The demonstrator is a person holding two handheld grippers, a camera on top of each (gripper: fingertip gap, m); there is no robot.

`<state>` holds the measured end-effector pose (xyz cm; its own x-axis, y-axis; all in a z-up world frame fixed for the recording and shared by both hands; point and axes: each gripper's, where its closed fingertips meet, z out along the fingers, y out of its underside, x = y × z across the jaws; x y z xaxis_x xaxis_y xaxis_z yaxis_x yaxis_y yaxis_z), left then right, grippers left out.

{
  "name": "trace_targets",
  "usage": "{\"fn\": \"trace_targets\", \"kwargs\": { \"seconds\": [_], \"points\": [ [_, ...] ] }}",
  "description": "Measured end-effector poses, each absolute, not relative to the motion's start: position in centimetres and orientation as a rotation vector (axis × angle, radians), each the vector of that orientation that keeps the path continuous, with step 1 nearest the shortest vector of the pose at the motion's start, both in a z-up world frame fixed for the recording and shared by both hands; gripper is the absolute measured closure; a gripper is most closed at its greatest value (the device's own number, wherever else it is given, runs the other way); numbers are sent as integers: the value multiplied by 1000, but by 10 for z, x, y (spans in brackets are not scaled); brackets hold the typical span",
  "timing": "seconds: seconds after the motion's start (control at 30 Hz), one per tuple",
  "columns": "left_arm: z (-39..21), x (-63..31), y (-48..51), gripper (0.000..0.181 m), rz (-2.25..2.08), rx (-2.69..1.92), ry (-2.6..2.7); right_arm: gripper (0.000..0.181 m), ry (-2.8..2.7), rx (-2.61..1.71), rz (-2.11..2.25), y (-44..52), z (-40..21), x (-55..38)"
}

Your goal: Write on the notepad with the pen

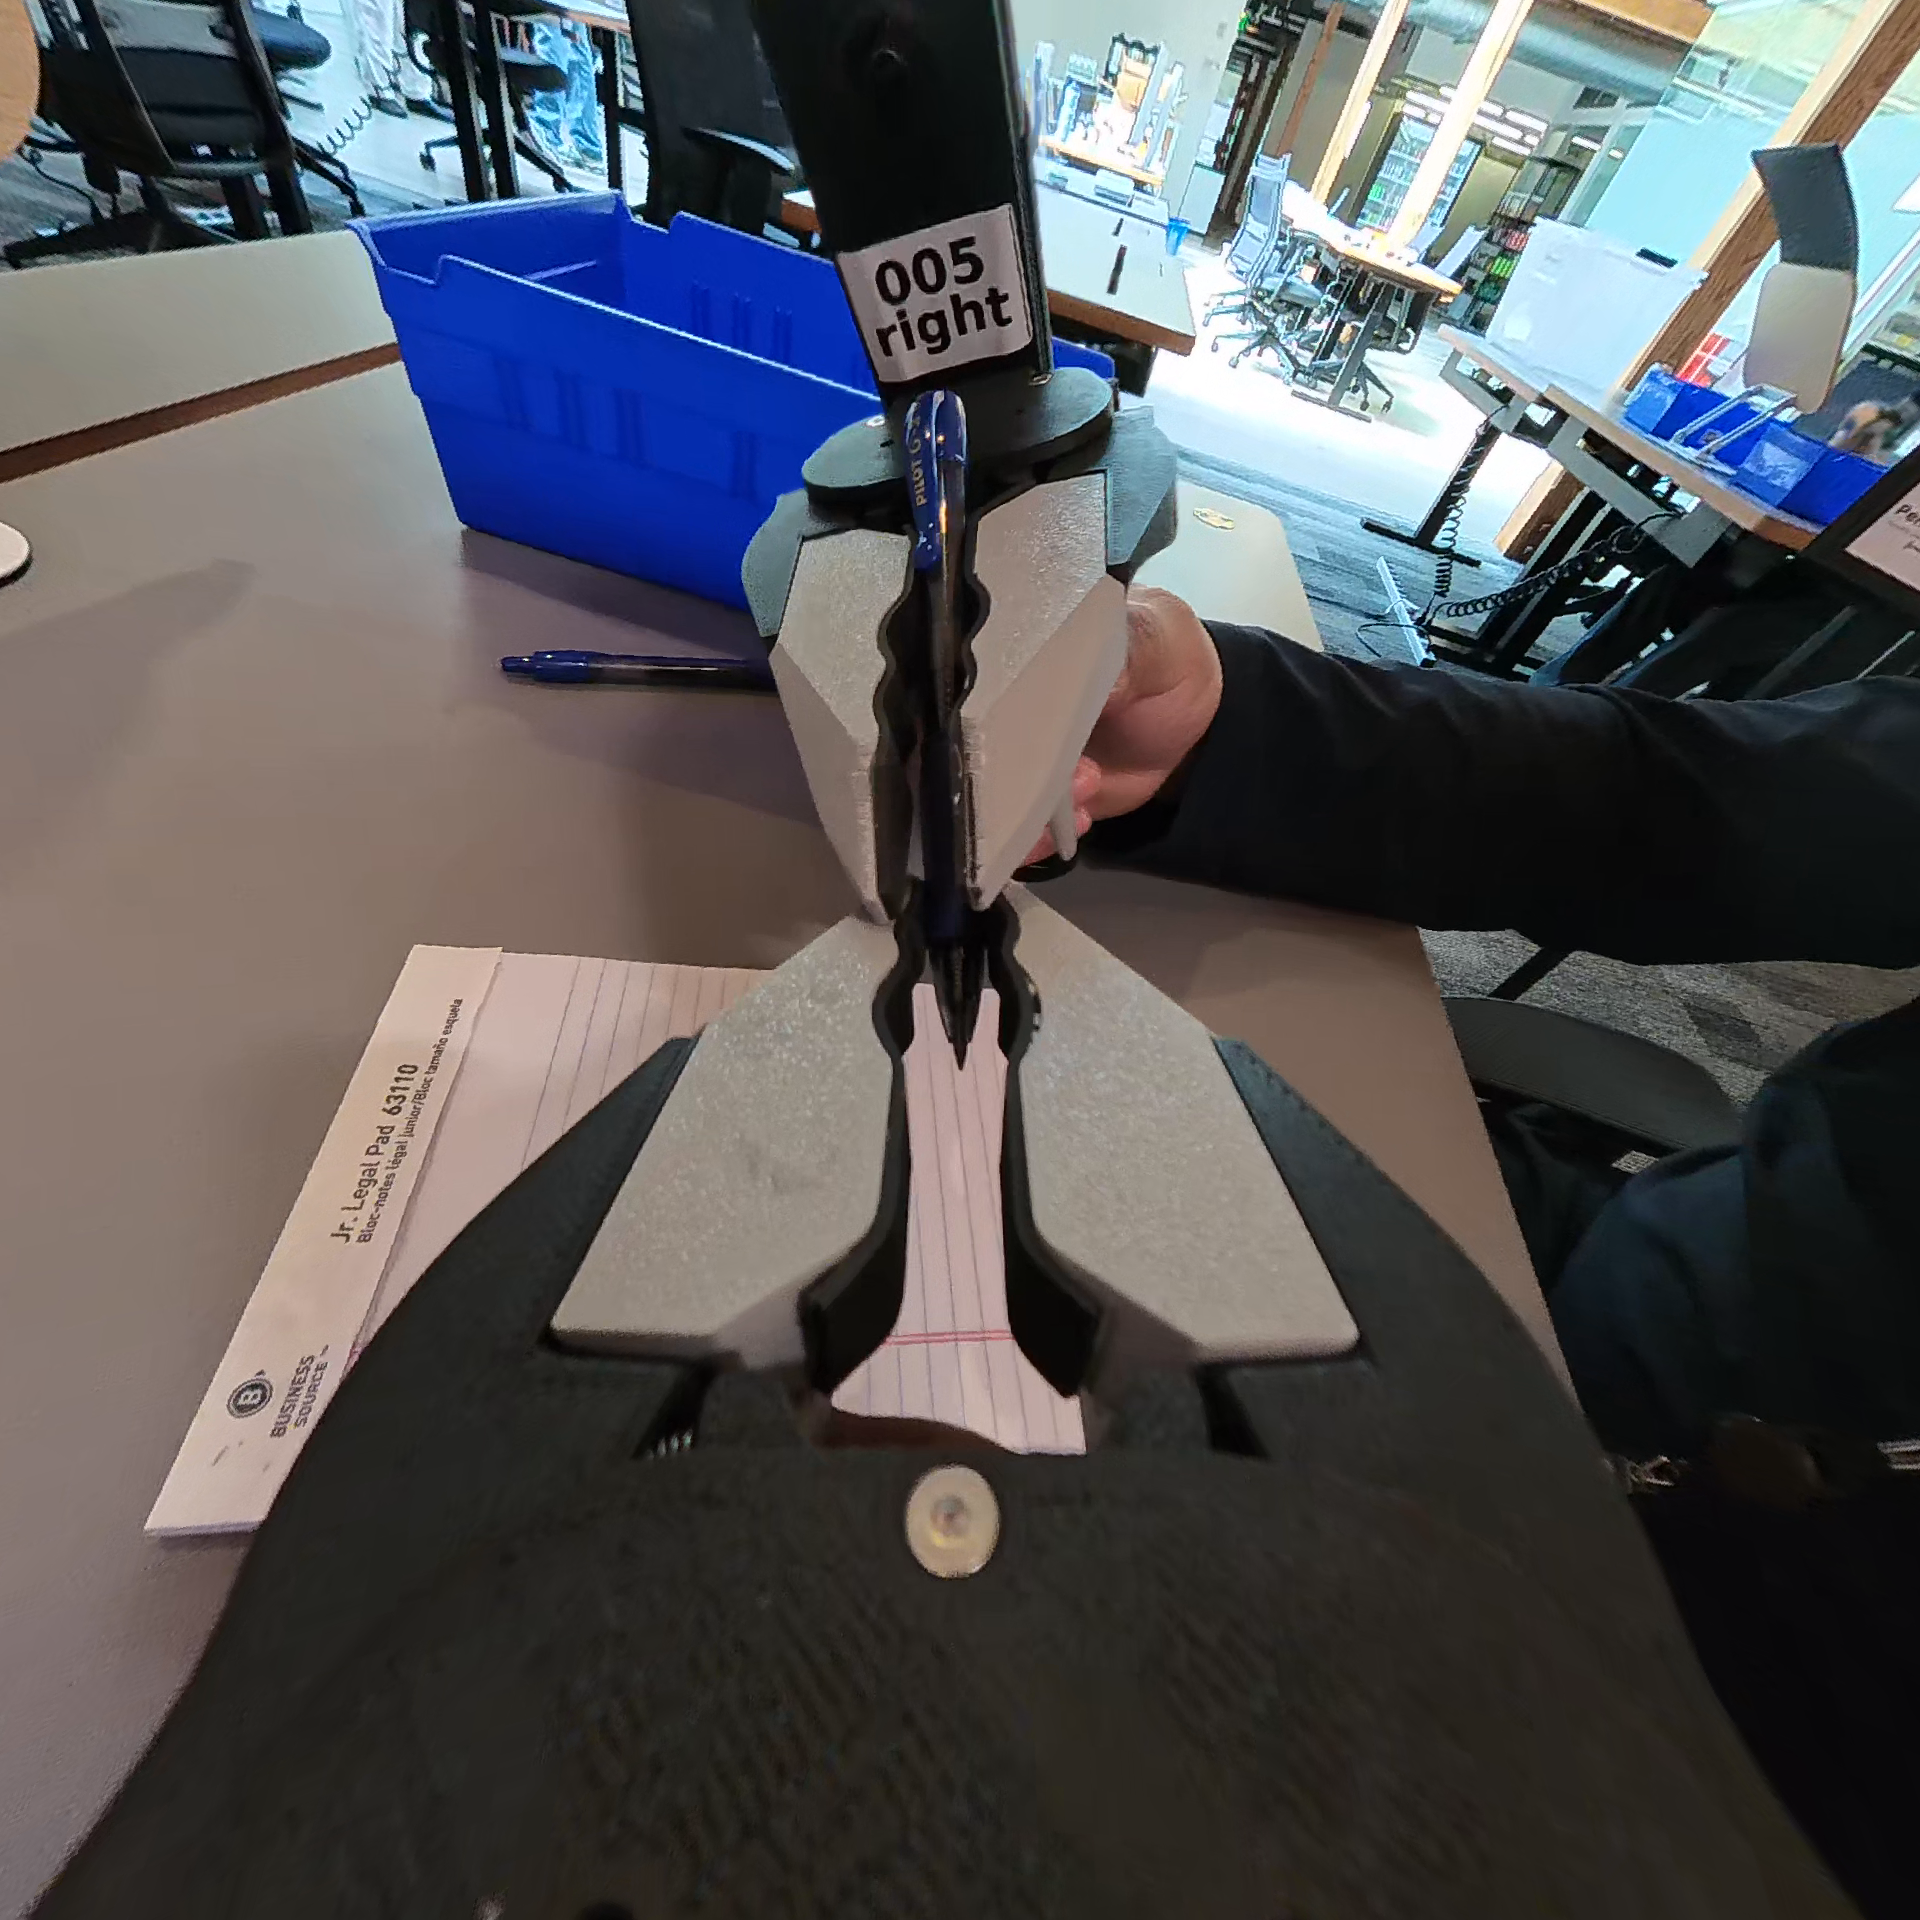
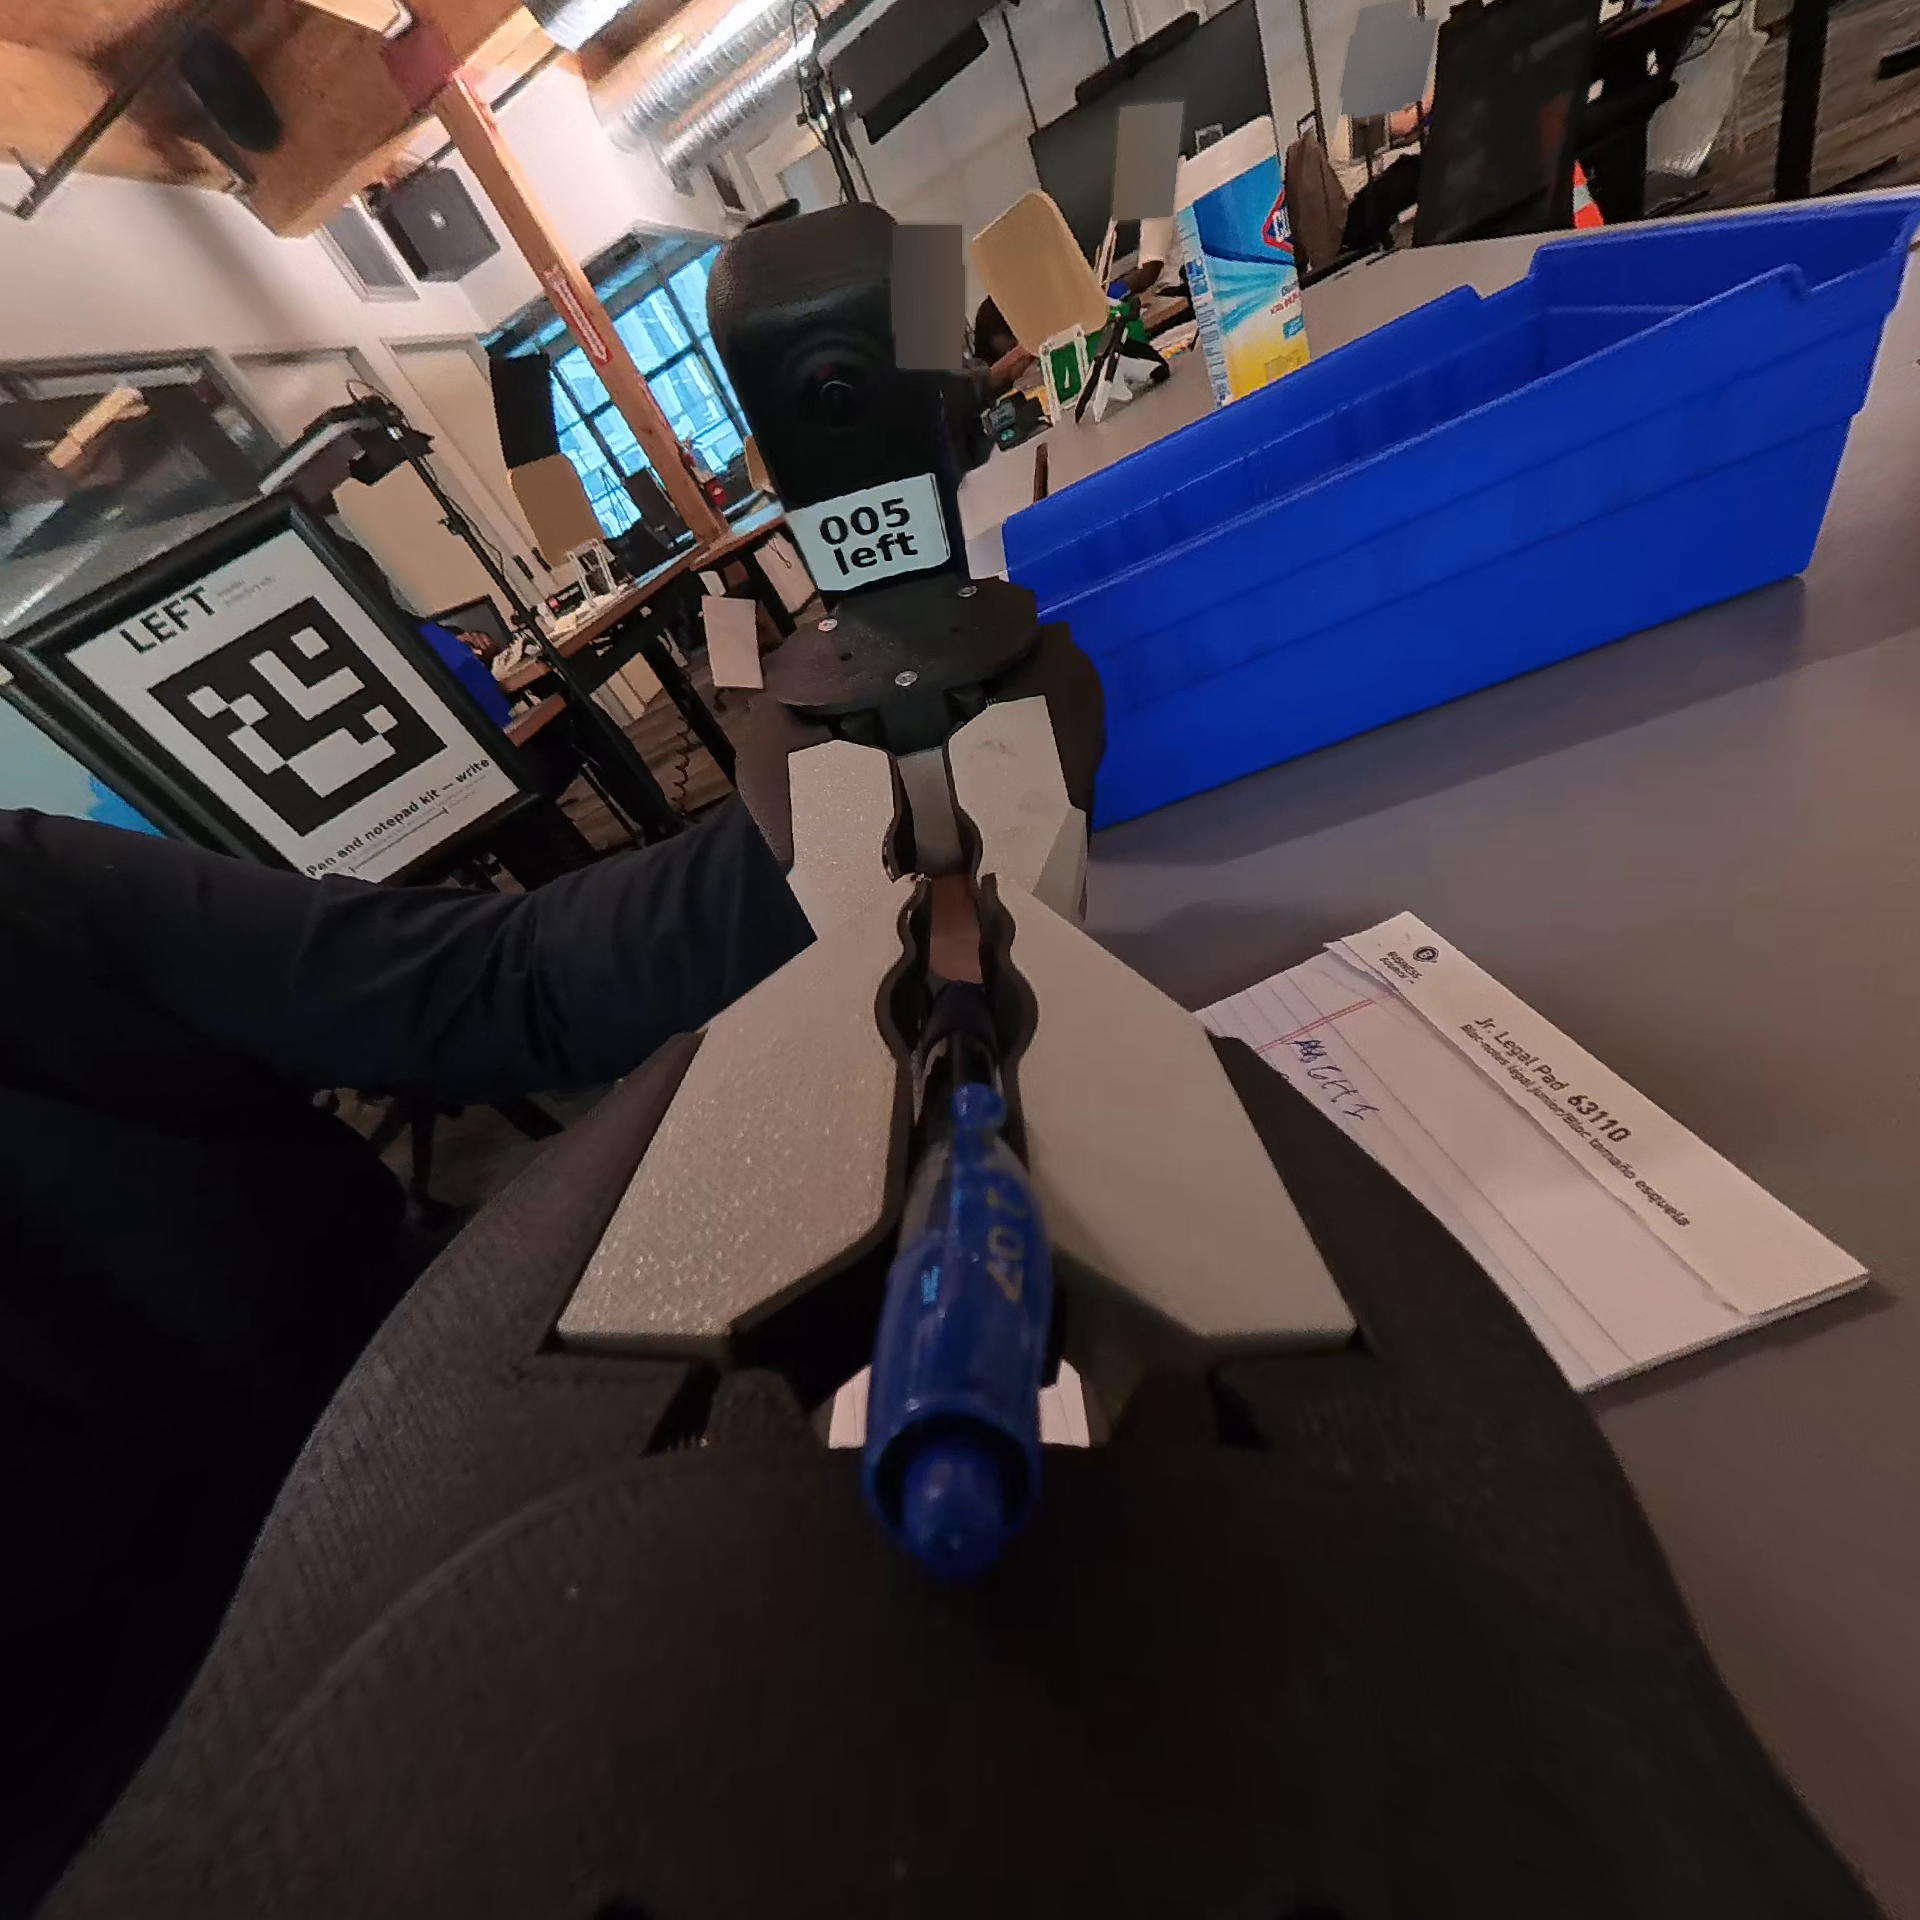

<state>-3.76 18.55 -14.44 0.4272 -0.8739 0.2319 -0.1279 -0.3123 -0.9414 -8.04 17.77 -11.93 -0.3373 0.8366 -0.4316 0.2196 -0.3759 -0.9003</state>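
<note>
**A:** Notepad (image 1: 582,1049) flat on the grey table (image 1: 260,810), and the left gripper (image 1: 951,1039) hangs over it at six o'clock, fingers a little apart with lined paper showing between them, gripping nothing.

**B:** The pen (image 1: 940,665)?

**A:** Clamped in the right gripper (image 1: 935,904) at twelve o'clock, tip pointing down at the page. Whether the tip touches the paper, I cannot tell.

**B:** From the right wrist view?

**A:** Its blue barrel (image 2: 961,1340) fills the middle and hides its own tip. Some blue scribble shows on the pad (image 2: 1538,1174) at three o'clock, too small to make out. Blue bin (image 2: 1455,582) sits at two o'clock. A second pen (image 1: 623,665) lies beside that bin, partly covered.
</note>
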Motion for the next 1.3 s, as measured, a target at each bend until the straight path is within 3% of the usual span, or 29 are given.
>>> {"fn": "trace_targets", "kwargs": {
  "seconds": [0.33,0.53,0.73,0.9,1.13,1.3],
  "points": [
    [-154,-66,202,165,-974,-1870,701,176,-1224,-1520,1712,207,-120,-77],
    [-168,-114,234,181,-791,-1994,427,175,-1311,-1695,1423,218,-158,-84],
    [-212,-122,236,179,-520,-2197,527,175,-1408,-1698,1331,204,-177,-101],
    [-211,-105,221,181,-663,-2188,632,176,-1401,-1675,1337,202,-174,-106],
    [-191,-87,203,152,-914,-2095,680,175,-1315,-1615,1565,203,-146,-92],
    [-178,-84,192,142,-1003,-2020,716,175,-1277,-1586,1598,207,-136,-85]
  ]
}}
